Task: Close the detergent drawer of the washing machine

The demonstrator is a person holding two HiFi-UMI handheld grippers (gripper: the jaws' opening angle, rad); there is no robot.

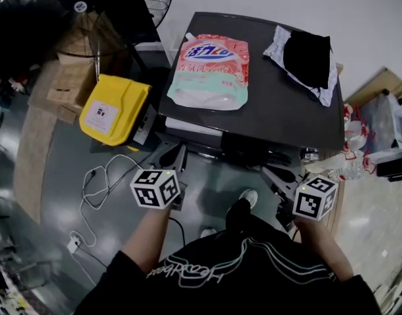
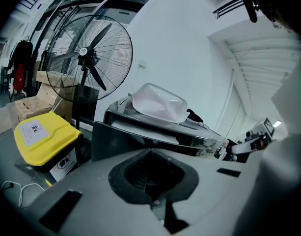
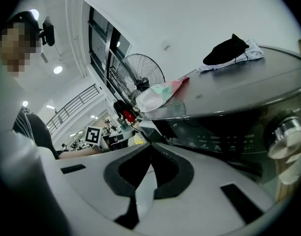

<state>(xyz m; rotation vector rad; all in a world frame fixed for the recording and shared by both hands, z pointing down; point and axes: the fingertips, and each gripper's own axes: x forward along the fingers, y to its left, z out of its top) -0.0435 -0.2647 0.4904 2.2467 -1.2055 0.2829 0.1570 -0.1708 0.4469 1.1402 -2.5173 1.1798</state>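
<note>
The dark washing machine (image 1: 266,104) stands in front of me. Its detergent drawer (image 1: 187,127) is pulled out at the front left and shows a white inside. In the left gripper view the drawer's dark front (image 2: 118,140) lies just beyond the jaws. My left gripper (image 1: 178,155) is shut and empty, its tips close below the drawer's front. My right gripper (image 1: 274,174) is shut too, holds nothing, and sits low before the machine's right front. In the right gripper view the control panel (image 3: 224,142) and a silver knob (image 3: 287,136) are near.
A pink detergent pouch (image 1: 210,71) and a black cloth on white fabric (image 1: 307,59) lie on the machine's top. A yellow box (image 1: 114,109) and a standing fan (image 2: 86,60) are to the left. White cables (image 1: 99,182) run over the floor. My shoes (image 1: 246,199) are under the machine's front.
</note>
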